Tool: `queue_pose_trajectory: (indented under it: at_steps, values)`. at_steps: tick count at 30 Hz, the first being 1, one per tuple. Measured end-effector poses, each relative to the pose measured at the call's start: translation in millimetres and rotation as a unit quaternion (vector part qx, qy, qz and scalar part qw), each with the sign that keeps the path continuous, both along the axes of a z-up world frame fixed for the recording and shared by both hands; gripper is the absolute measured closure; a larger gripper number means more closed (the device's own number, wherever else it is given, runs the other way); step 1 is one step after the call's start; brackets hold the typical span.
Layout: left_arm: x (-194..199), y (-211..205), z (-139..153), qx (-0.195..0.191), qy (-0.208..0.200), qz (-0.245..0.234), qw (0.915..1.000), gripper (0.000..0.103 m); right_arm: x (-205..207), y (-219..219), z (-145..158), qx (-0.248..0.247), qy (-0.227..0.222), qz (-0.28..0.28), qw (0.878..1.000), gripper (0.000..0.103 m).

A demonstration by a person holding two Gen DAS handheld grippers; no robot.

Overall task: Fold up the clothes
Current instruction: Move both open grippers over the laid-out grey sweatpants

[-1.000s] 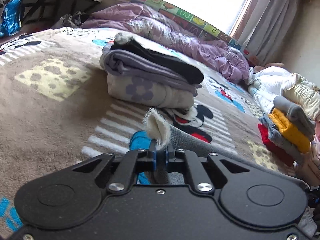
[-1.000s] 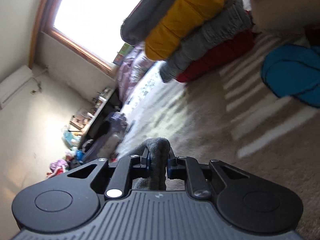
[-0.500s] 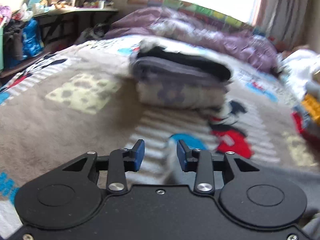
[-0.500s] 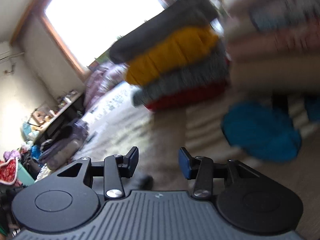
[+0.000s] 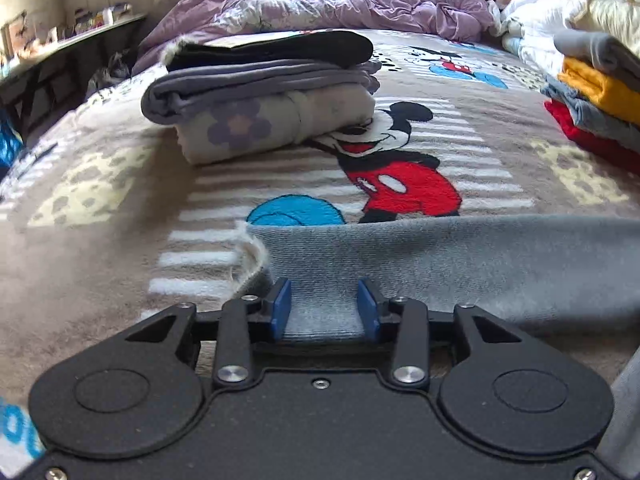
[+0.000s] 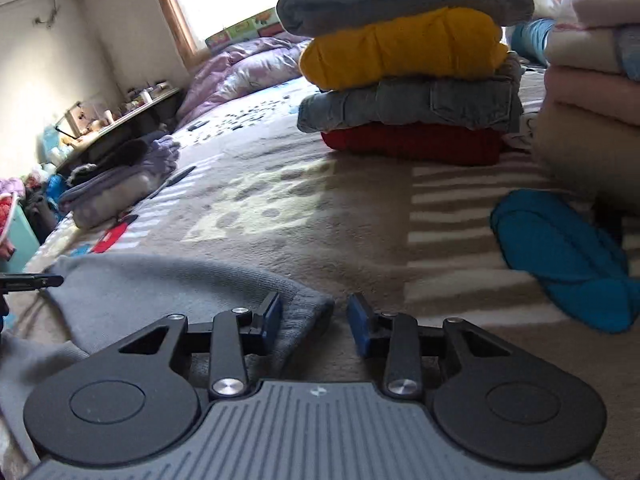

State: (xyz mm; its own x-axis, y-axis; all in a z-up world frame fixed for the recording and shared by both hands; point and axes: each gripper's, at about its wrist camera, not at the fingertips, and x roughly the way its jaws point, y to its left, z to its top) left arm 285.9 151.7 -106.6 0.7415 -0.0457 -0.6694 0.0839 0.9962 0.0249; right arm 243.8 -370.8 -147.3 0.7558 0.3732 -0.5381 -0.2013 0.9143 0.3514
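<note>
A grey fleece-lined garment (image 5: 440, 264) lies flat on the Mickey Mouse blanket (image 5: 400, 176). My left gripper (image 5: 325, 309) is open, its blue pads on either side of the garment's near edge, gripping nothing. In the right wrist view the same grey garment (image 6: 160, 292) lies at lower left. My right gripper (image 6: 314, 322) is open over the garment's right corner, not closed on it.
A folded stack of black, grey and floral clothes (image 5: 260, 92) sits ahead on the left. A stack of grey, yellow, denim and red clothes (image 6: 408, 68) stands on the right, with pale folded items (image 6: 592, 80) beside it. A purple duvet (image 5: 340, 4) lies at the back.
Both grippers were shut on the grey garment a second ago. They have opened and let it go, and it now lies flat on the blanket.
</note>
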Motion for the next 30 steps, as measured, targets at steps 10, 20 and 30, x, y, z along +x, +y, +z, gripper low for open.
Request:
queue_pose_trajectory:
  at_steps: [10, 20, 30]
  values:
    - [-14, -10, 9, -0.012, -0.017, -0.046, 0.9987, 0.068, -17, 36, 31, -0.041, -0.076, 0.11, 0.99, 0.066]
    - [-23, -8, 0, 0.037, 0.001, -0.042, 0.9985, 0.061, -11, 39, 17, -0.087, -0.028, 0.095, 0.991, 0.072]
    - [-86, 18, 17, 0.042, -0.026, 0.026, 0.9984, 0.059, -64, 10, 32, -0.055, -0.079, 0.023, 0.995, 0.066]
